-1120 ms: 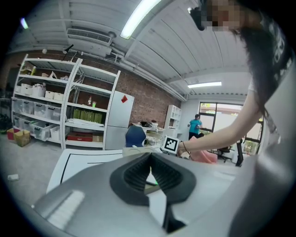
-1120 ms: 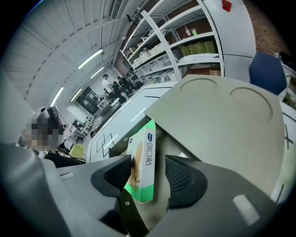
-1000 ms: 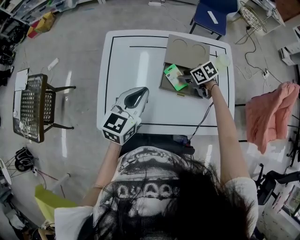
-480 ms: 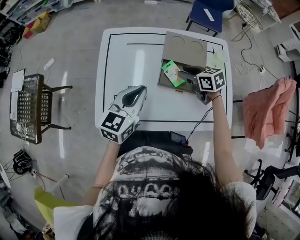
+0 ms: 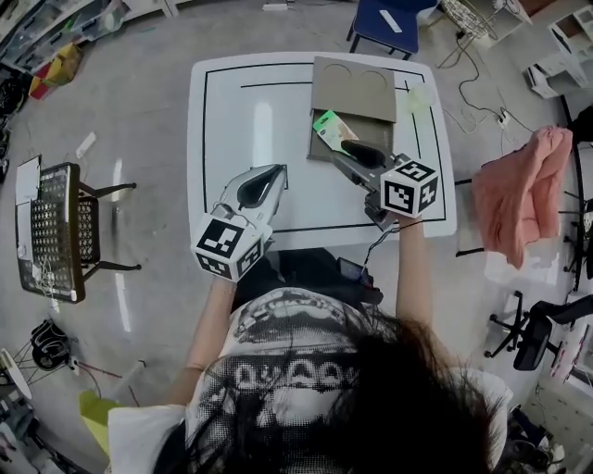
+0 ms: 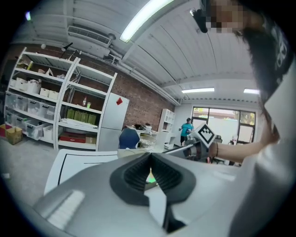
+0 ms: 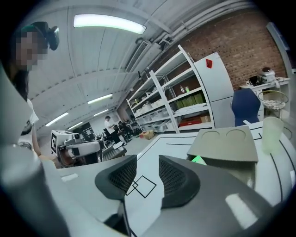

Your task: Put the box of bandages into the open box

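Note:
The open cardboard box (image 5: 357,93) stands at the far middle-right of the white table (image 5: 250,111), its flap laid back. The green box of bandages (image 5: 326,127) lies inside it at the left and shows as a green corner (image 7: 199,160) under the flap (image 7: 226,143). My right gripper (image 5: 341,148) hovers over the box's near edge, just behind the bandages. Its jaws are closing with nothing between them (image 7: 147,162). My left gripper (image 5: 264,180) rests low over the table's front left, jaws together (image 6: 150,155).
A translucent cup (image 5: 419,95) stands right of the cardboard box. A cable (image 5: 375,248) hangs over the table's front edge. A blue chair (image 5: 384,18) is behind the table, a pink cloth (image 5: 523,199) to the right, a mesh-topped stool (image 5: 56,227) to the left.
My right gripper has drawn back toward the person, away from the green box, which stays in the cardboard box. Its jaws have narrowed. The left gripper has barely moved.

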{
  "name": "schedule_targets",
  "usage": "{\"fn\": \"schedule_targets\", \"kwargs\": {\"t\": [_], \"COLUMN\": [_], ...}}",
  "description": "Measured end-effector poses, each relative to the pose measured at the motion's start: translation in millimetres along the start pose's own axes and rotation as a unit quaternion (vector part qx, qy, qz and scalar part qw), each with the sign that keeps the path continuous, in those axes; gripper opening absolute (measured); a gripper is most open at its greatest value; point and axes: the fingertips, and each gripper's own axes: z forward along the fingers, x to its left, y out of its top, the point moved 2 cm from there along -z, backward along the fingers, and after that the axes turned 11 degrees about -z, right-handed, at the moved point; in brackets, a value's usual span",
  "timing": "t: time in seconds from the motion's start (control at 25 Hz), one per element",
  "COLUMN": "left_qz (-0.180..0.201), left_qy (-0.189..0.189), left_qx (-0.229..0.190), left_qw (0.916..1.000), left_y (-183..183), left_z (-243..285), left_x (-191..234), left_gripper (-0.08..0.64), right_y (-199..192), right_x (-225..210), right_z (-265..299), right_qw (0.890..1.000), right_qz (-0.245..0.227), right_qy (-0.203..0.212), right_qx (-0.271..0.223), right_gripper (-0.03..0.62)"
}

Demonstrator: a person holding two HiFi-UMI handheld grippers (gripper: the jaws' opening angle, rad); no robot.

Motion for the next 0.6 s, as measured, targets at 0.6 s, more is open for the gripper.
{"fn": "schedule_targets", "kwargs": {"t": [0.6], "left_qz": [0.012], "left_qy": [-0.031], "left_qx": [0.005], "left_qw": [0.9994], "left_y": [-21], "left_z": [-131], "left_x": [4], "left_gripper": [0.0], "right_y": [-22], "right_x": [176], "right_z": [13], "right_qw": [0.994], "right_qz": [0.051], "right_qy": [-0.066], "right_qx": [-0.069], "right_gripper": [0.138]}}
